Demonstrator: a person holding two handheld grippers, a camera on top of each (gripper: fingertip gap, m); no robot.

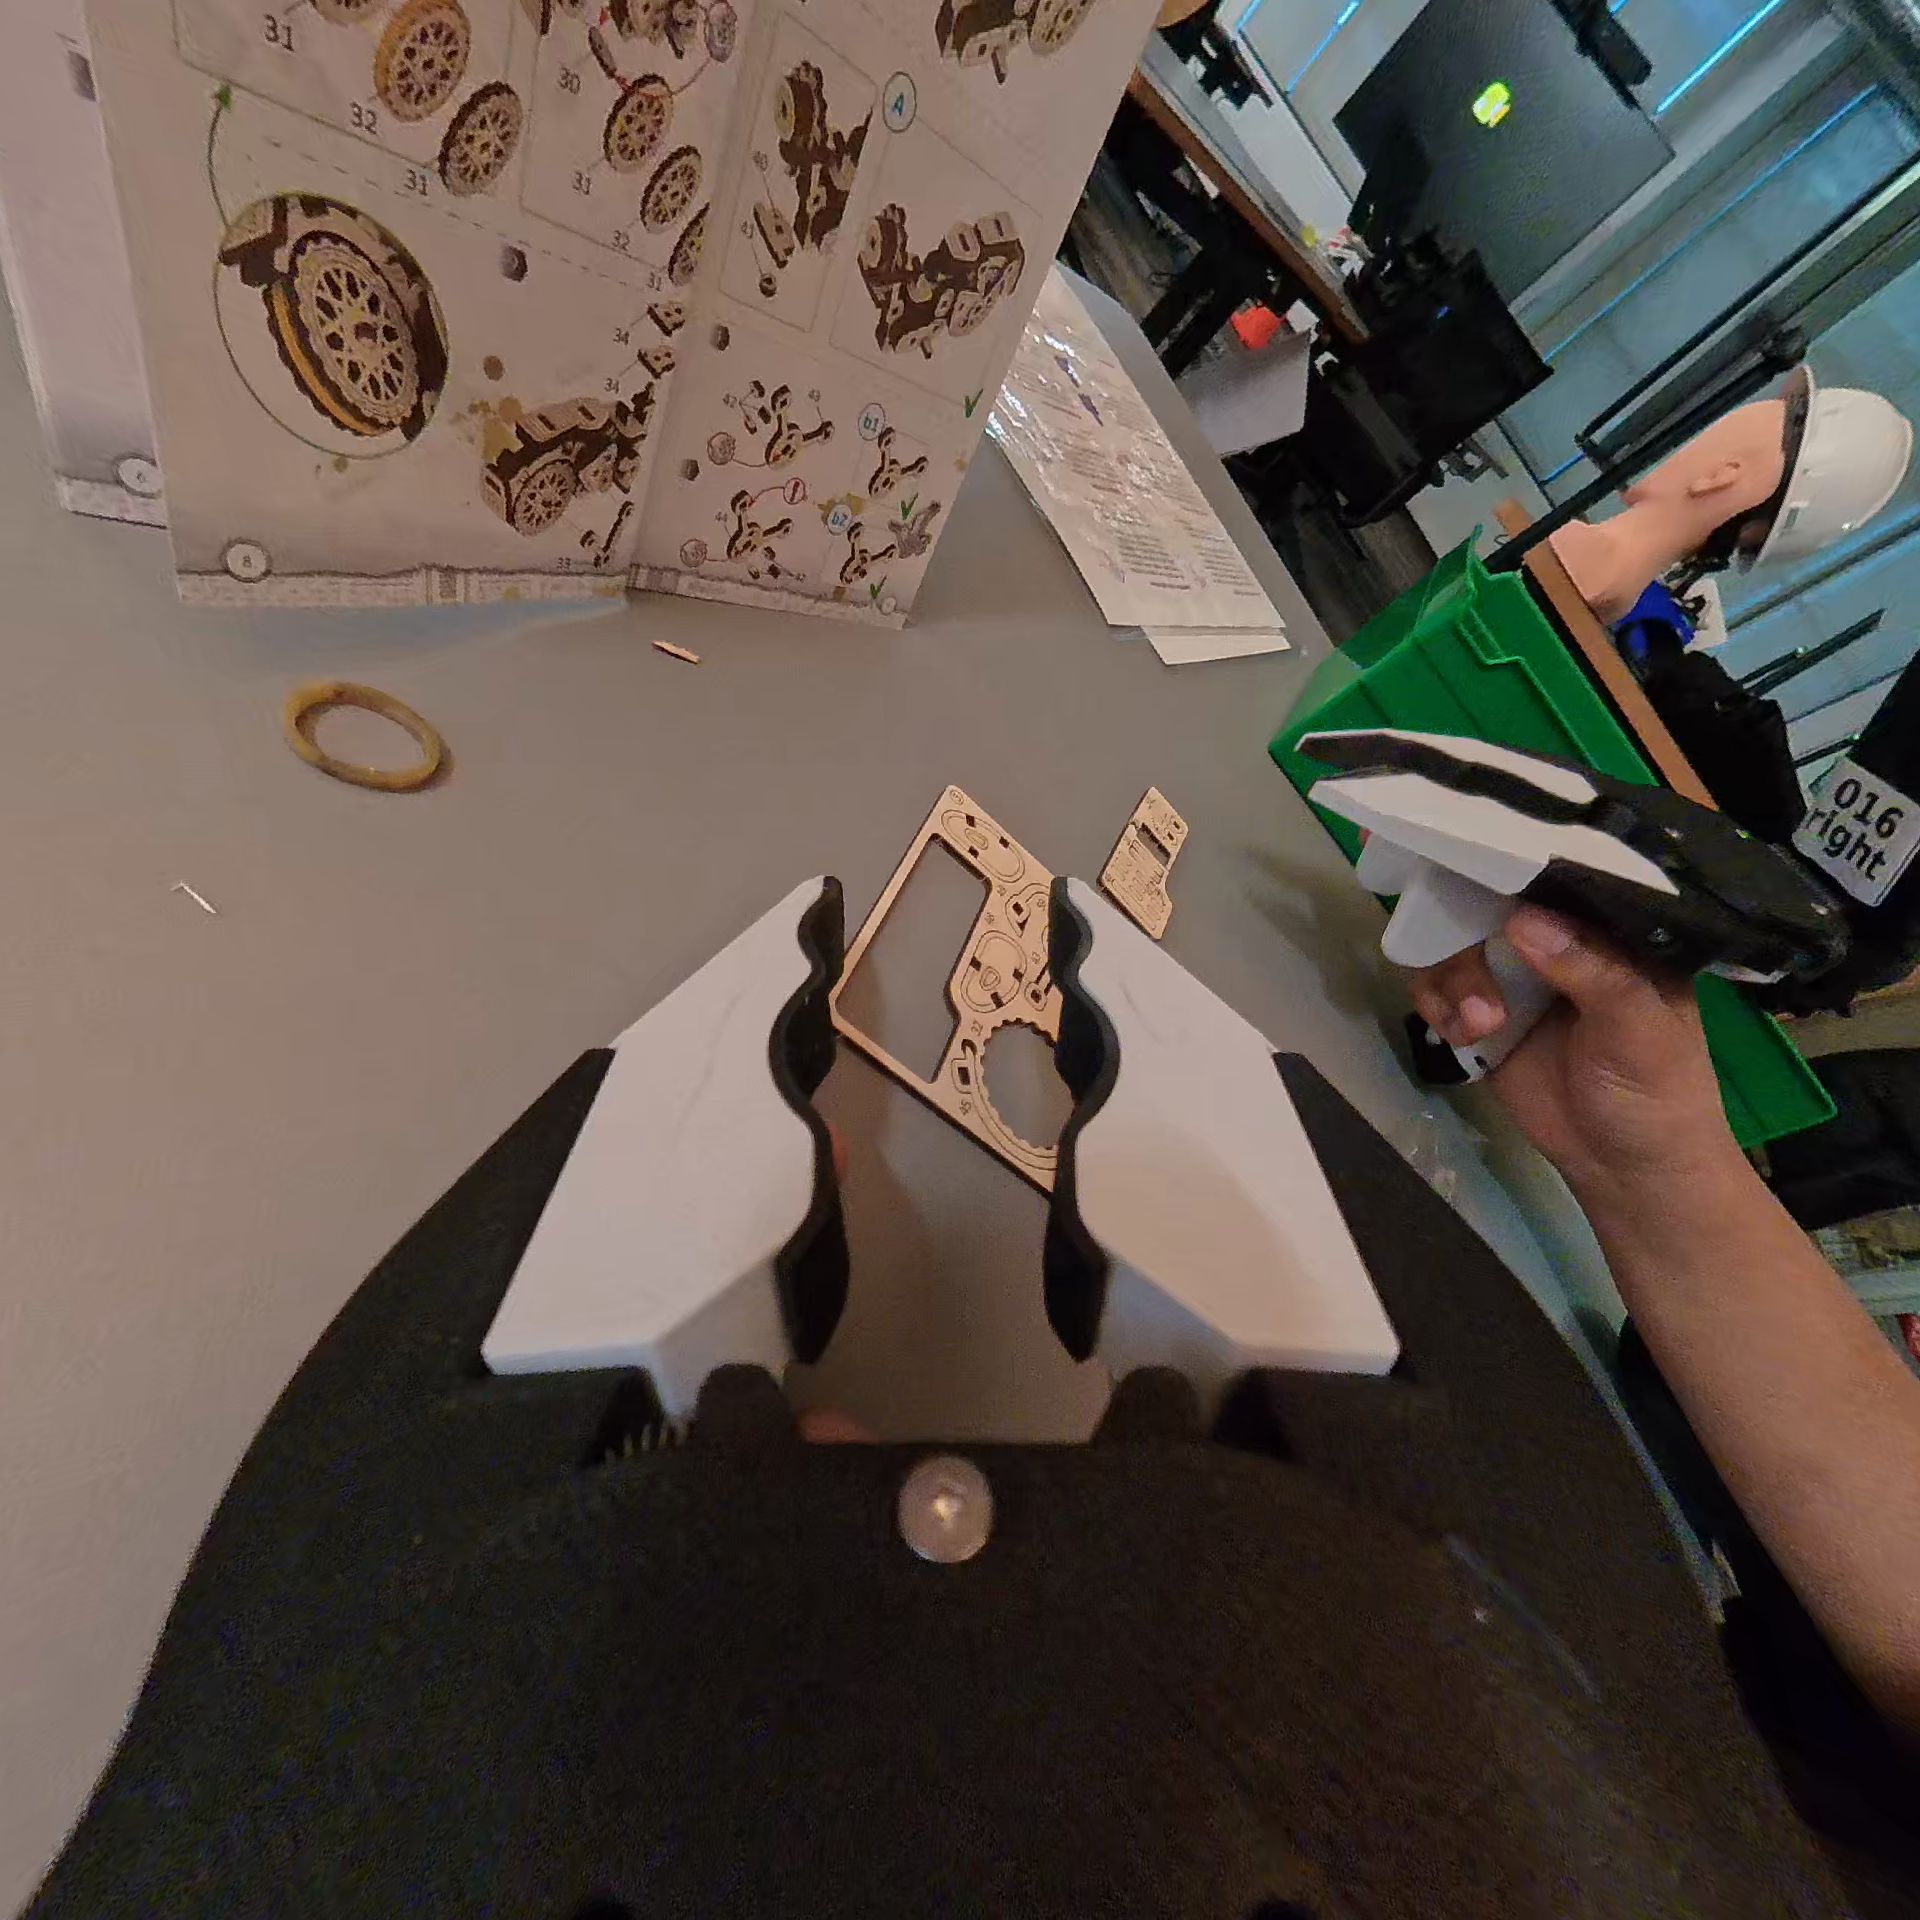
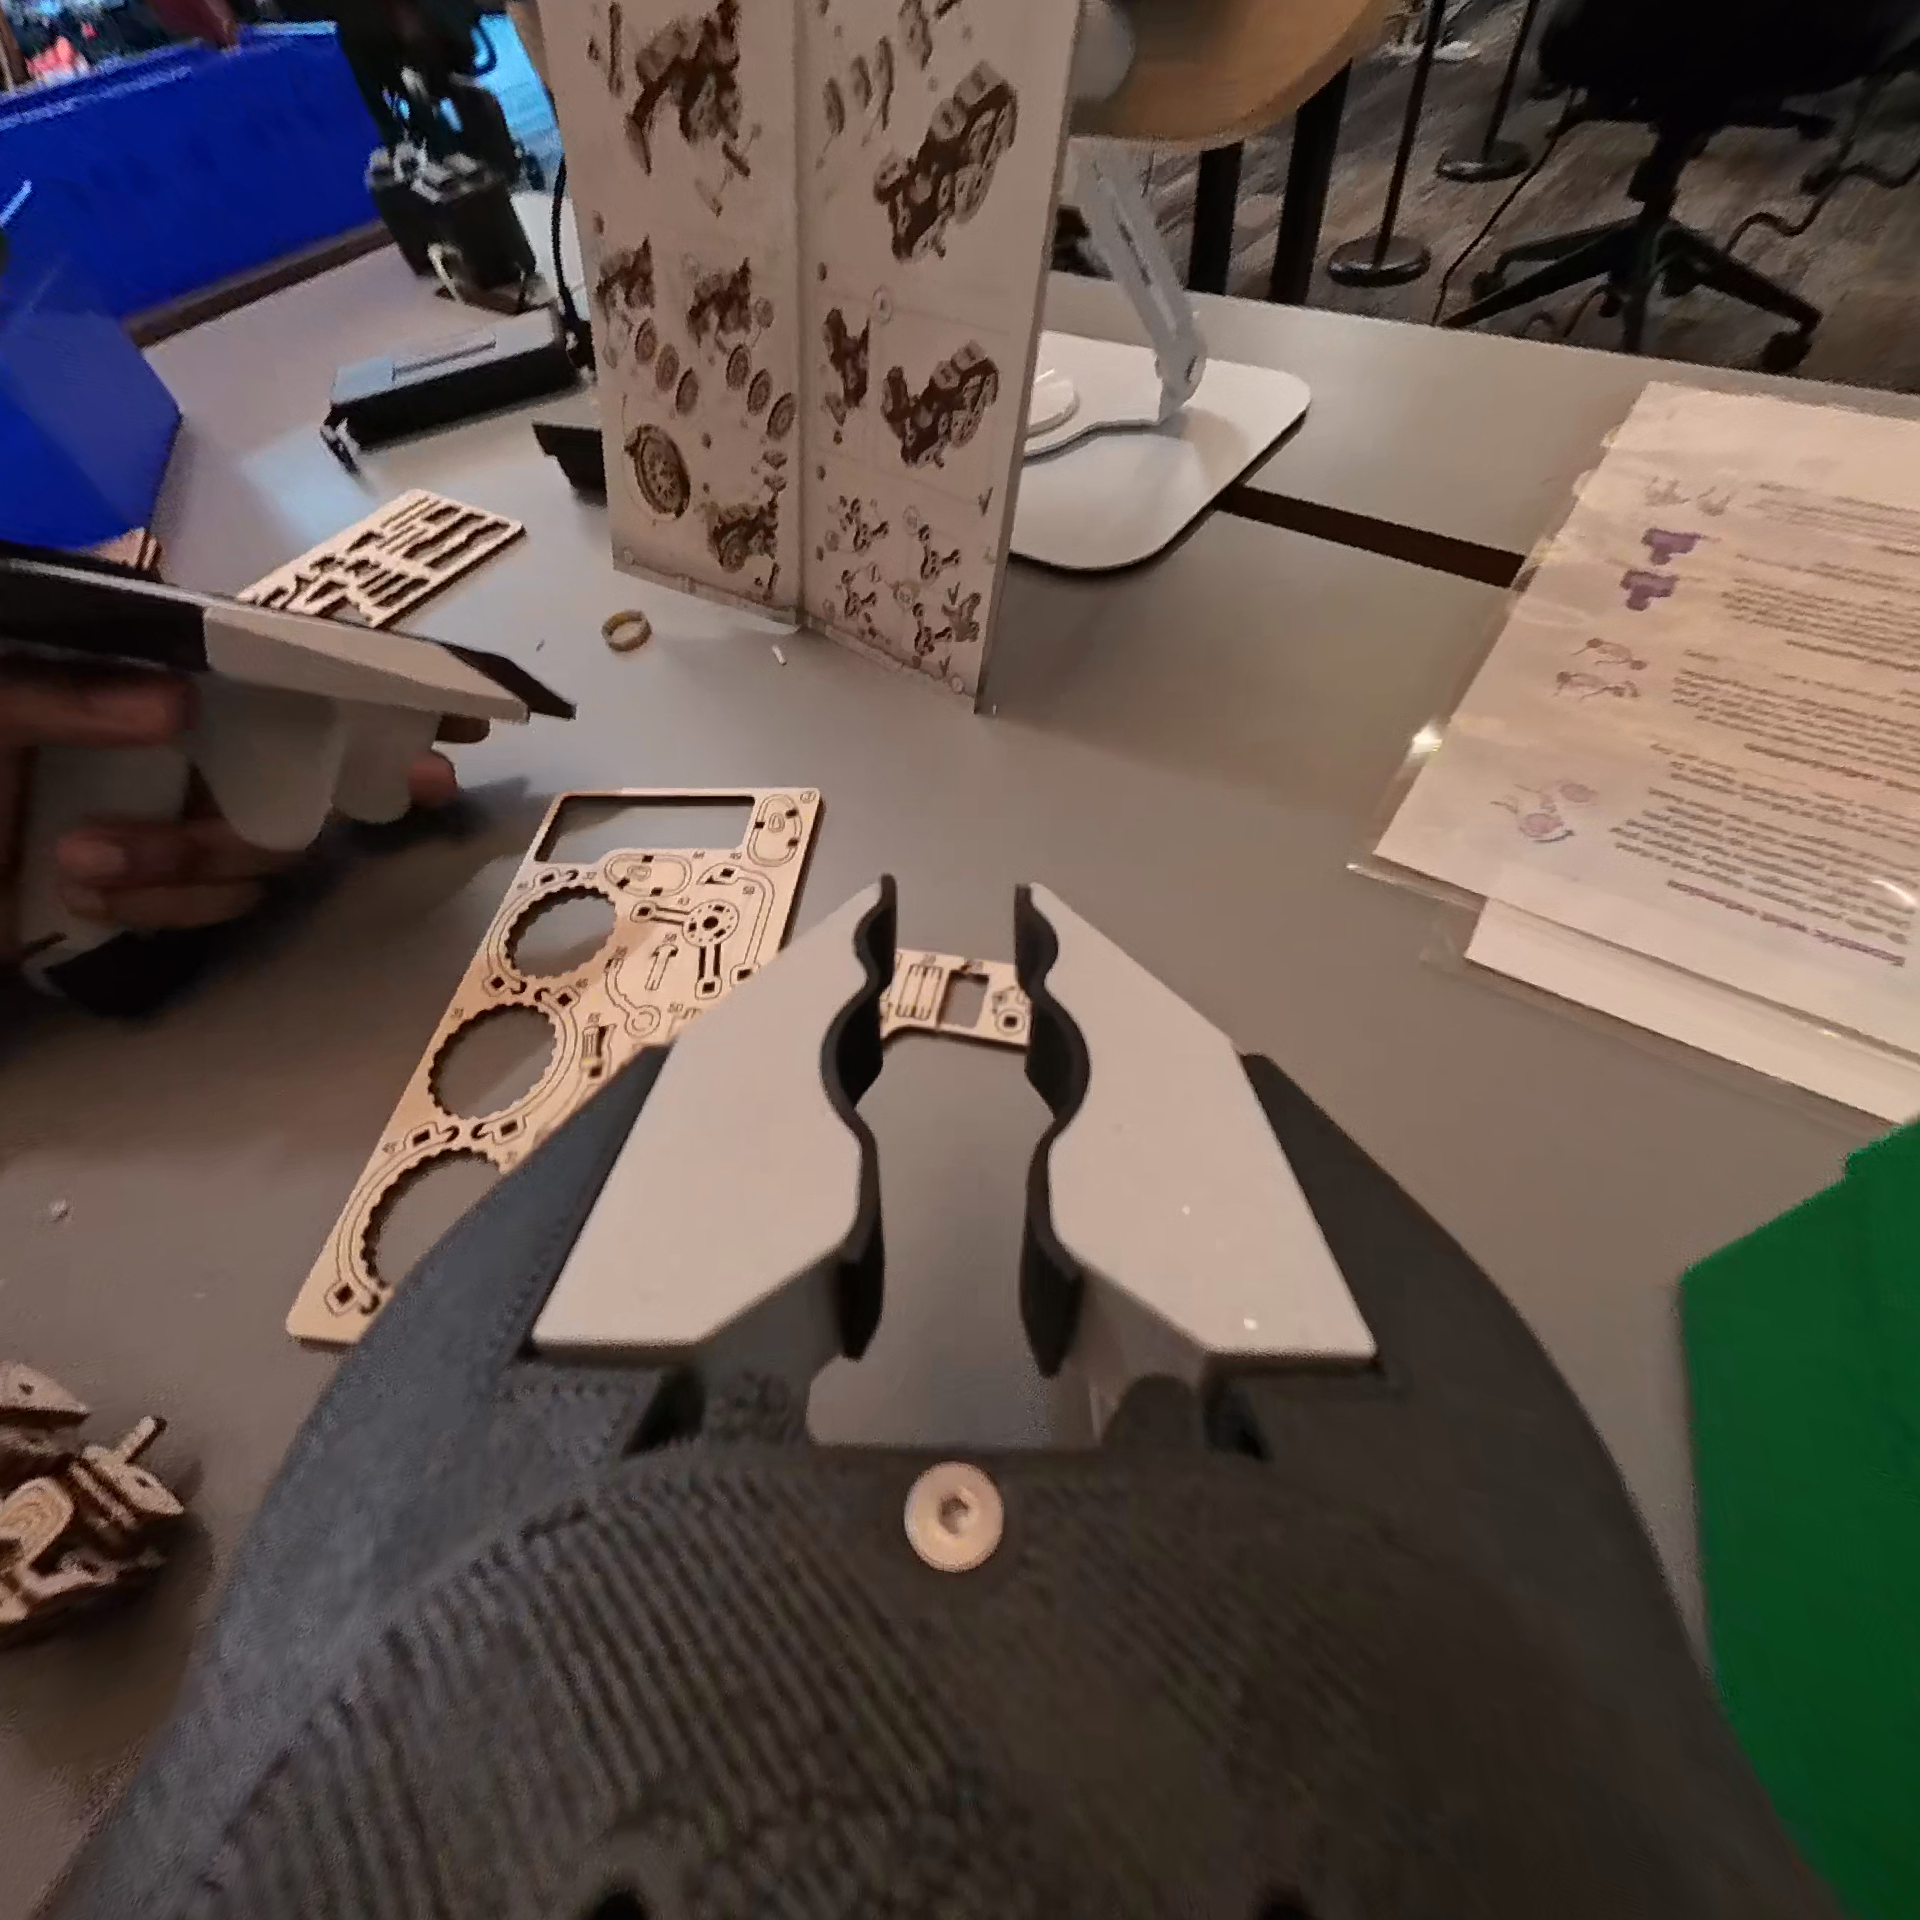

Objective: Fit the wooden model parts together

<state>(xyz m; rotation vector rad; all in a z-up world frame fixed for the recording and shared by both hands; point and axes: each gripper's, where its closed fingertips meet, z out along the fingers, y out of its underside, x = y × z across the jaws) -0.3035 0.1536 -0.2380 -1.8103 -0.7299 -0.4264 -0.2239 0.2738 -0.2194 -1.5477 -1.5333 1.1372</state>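
Observation:
A large laser-cut wooden sheet point(image 1: 914, 997) with round cut-outs lies flat on the grey table point(image 1: 520, 1039); it also shows in the right wrist view point(image 2: 582, 1039). A small wooden sheet point(image 1: 1143, 868) lies just right of it. My left gripper point(image 1: 945, 904) is open and empty, hovering over the large sheet. My right gripper point(image 2: 954, 899) is open and empty, above the small sheet point(image 2: 951, 997), which shows between its fingers. Each gripper shows in the other's view: the right point(image 1: 1311, 769), the left point(image 2: 545, 707). A cluster of assembled wooden parts point(image 2: 62, 1496) sits at the lower left.
A folded instruction booklet point(image 1: 520, 312) stands upright at the back. A tan ring point(image 1: 364, 738) lies before it. Another wooden sheet point(image 2: 384, 561) lies far left. Sleeved papers point(image 2: 1714, 727) lie at the right, beside a green bin point(image 1: 1507, 707). A white stand base point(image 2: 1143, 447) sits behind.

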